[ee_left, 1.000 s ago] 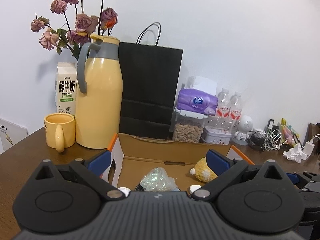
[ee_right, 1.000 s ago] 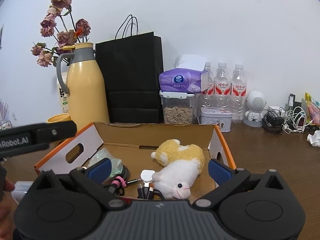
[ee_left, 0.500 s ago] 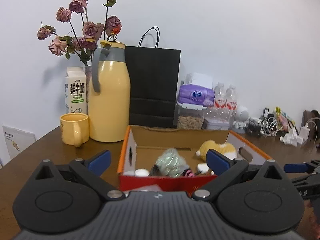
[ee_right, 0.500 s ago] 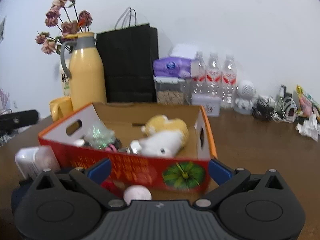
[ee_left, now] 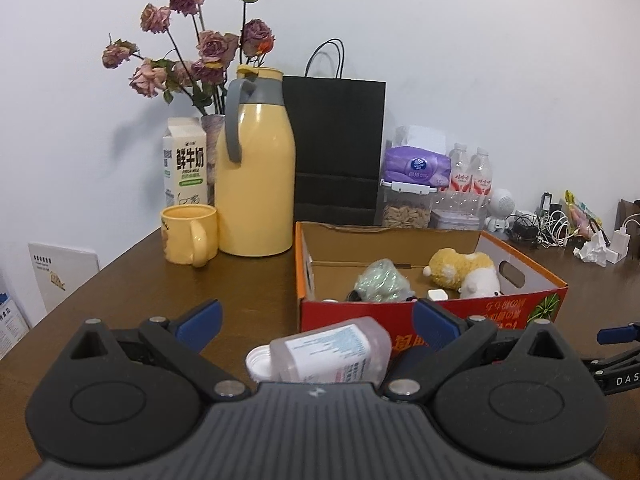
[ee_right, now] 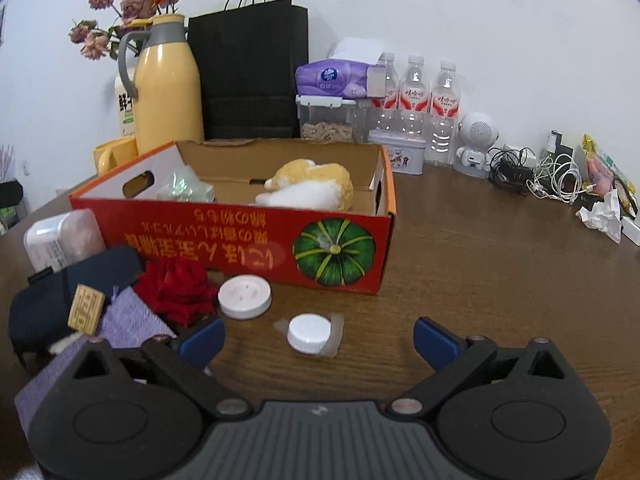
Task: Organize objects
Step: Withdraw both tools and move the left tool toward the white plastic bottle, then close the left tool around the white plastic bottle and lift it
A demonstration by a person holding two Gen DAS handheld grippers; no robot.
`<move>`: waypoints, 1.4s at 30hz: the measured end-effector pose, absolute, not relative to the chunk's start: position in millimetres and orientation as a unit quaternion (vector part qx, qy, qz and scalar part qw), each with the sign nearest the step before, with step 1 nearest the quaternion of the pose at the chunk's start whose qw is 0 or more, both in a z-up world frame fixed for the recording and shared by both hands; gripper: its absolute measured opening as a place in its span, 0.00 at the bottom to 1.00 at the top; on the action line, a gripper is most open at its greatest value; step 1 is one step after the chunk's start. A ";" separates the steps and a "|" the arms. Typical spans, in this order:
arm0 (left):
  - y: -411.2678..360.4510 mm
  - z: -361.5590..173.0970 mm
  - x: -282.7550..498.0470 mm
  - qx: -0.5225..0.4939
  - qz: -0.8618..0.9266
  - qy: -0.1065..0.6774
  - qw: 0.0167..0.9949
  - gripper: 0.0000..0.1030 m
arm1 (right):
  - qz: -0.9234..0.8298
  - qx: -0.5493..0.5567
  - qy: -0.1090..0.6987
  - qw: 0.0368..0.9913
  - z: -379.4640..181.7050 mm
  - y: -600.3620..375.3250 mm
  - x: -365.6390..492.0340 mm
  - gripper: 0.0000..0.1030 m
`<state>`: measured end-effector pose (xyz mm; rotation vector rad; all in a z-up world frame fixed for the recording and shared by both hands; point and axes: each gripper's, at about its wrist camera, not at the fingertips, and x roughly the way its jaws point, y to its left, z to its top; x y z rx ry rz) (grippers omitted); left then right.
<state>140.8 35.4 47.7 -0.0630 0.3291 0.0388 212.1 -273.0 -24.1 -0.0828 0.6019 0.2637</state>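
The dark brown wooden table [ee_right: 472,264] carries a visible grain and meets a plain white wall [ee_left: 480,60] at the far edge. The landmark is the red cardboard box [ee_right: 240,240], printed with a green pumpkin.

In front of the box, the right gripper [ee_right: 316,338] stands wide; its jaws have just been closing slightly, and nothing is pressed between them. A small white ribbed cap [ee_right: 308,333] lies on the table between the blue fingertips. Nearer the box lies a flat white disc [ee_right: 245,296]; left of it, a red fabric rose [ee_right: 176,290], a purple woven pouch [ee_right: 128,322] and a dark blue soft item [ee_right: 64,300].

The left gripper [ee_left: 316,322] also stands wide. A clear plastic bottle [ee_left: 328,350] lies on its side between its fingers, touching the box front.

Inside the box rest a yellow-and-white plush toy [ee_right: 312,186] and a crinkled greenish wrap [ee_right: 184,188].

Behind the box stand a smooth yellow jug [ee_left: 256,176], a yellow mug [ee_left: 190,234], a black paper bag [ee_left: 336,148] and water bottles [ee_right: 416,108].
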 end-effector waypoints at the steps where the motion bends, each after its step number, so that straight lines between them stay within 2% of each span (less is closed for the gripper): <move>1: 37.2 47.4 140.0 -0.032 0.020 0.165 0.985 1.00 | 0.128 -0.041 0.299 0.945 -25.1 -273.5 212.2 0.92; 9: 46.1 44.6 133.0 -0.043 0.024 0.171 0.984 1.00 | 0.115 0.003 0.302 0.947 -25.1 -289.4 218.3 0.61; 11: 46.6 44.6 132.0 -0.044 0.025 0.171 0.984 1.00 | 0.114 0.015 0.305 0.946 -25.7 -291.4 222.8 0.48; 14: 46.6 44.7 130.4 -0.045 0.023 0.171 0.984 1.00 | 0.111 0.029 0.316 0.942 -28.6 -294.8 229.8 0.35; 21: 46.7 43.9 128.7 -0.047 0.023 0.172 0.984 1.00 | 0.127 0.068 0.330 0.933 -33.6 -297.9 242.2 0.21; 23: 47.1 43.7 128.0 -0.049 0.024 0.173 0.983 1.00 | 0.137 0.068 0.328 0.932 -33.4 -295.0 241.3 0.12; 25: 47.5 43.6 128.3 -0.050 0.026 0.175 0.983 1.00 | 0.138 0.063 0.325 0.934 -32.6 -292.1 238.5 0.10; 27: 48.0 43.0 128.4 -0.050 0.027 0.177 0.983 1.00 | 0.134 0.062 0.319 0.936 -31.5 -292.5 235.9 0.04; 42: 38.2 35.7 139.3 -0.053 0.022 0.211 0.976 1.00 | 0.141 0.074 0.216 0.963 -9.3 -297.8 199.9 0.04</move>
